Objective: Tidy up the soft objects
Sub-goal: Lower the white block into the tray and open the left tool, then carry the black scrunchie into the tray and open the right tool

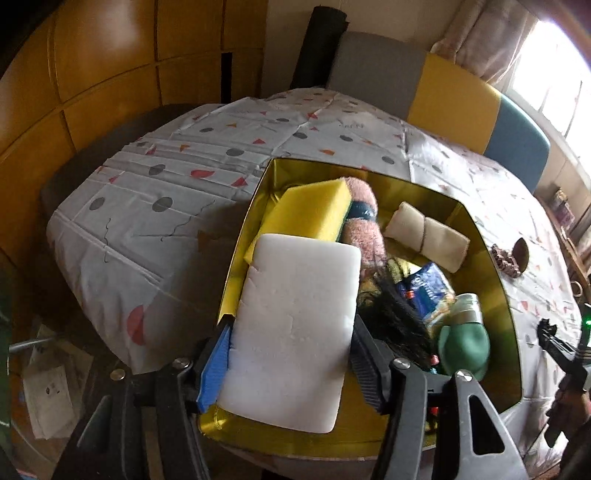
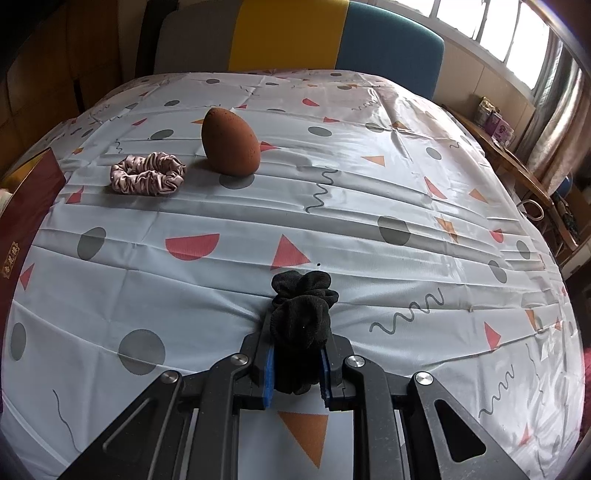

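My left gripper [image 1: 291, 332] is shut on a white foam sponge [image 1: 295, 325] and holds it over the near left part of a gold-lined box [image 1: 491, 258]. The box holds a yellow sponge [image 1: 310, 210], a pink fluffy roll [image 1: 364, 218], a cream rolled cloth [image 1: 428, 236], a blue packet [image 1: 424, 288], a black tuft [image 1: 391, 314] and a green object [image 1: 465, 343]. My right gripper [image 2: 297, 354] is shut on a black scrunchie [image 2: 301, 321] just above the tablecloth. A pink satin scrunchie [image 2: 147, 173] and a brown egg-shaped sponge [image 2: 229, 142] lie farther off on the table.
The table wears a patterned cloth [image 2: 369, 206]. The box's dark red outer wall [image 2: 22, 221] stands at the left edge of the right wrist view. A grey, yellow and blue chair back [image 2: 295, 33] stands behind the table. A side table with small boxes [image 2: 495, 118] stands at the right by the window.
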A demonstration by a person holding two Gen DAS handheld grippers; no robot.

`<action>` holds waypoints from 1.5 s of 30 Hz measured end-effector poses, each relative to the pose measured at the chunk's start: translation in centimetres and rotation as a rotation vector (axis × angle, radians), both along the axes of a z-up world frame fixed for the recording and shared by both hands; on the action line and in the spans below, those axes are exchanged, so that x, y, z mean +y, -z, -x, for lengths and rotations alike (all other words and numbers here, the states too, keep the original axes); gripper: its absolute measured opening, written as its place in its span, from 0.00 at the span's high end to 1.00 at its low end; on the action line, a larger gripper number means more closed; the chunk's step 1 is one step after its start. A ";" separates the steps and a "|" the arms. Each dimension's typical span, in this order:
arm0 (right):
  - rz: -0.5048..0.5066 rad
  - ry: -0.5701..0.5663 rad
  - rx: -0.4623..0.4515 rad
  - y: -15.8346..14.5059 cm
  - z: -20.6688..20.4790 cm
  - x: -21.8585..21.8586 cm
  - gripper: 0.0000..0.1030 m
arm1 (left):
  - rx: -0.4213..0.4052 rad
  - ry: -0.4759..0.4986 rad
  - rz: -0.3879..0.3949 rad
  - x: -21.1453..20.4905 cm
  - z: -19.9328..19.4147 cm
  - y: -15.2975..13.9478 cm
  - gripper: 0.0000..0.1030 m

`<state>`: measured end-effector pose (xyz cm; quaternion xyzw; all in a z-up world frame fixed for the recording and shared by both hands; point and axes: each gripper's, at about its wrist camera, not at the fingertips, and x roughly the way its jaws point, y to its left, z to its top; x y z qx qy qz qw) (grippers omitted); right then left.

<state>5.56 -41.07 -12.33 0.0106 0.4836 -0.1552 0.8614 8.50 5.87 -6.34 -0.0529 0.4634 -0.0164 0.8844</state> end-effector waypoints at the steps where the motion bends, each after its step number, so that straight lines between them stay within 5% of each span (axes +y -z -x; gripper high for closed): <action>1: 0.000 0.000 0.000 0.0 0.0 0.0 0.81 | 0.007 -0.002 -0.008 -0.2 -0.1 0.3 0.38; 8: 0.001 0.002 -0.001 0.1 0.0 0.1 0.81 | 0.024 0.022 -0.052 -0.8 0.3 1.4 0.25; 17: 0.019 -0.007 0.007 0.1 0.1 0.3 0.81 | -0.048 -0.022 -0.116 -0.9 1.8 -0.8 0.25; 28: 0.033 -0.014 0.009 0.1 0.2 0.5 0.81 | -0.168 -0.041 -0.098 -0.8 3.8 -4.6 0.25; 45: 0.035 -0.018 0.007 0.2 0.2 0.5 0.81 | -0.168 -0.015 -0.078 -1.9 4.1 -4.7 0.25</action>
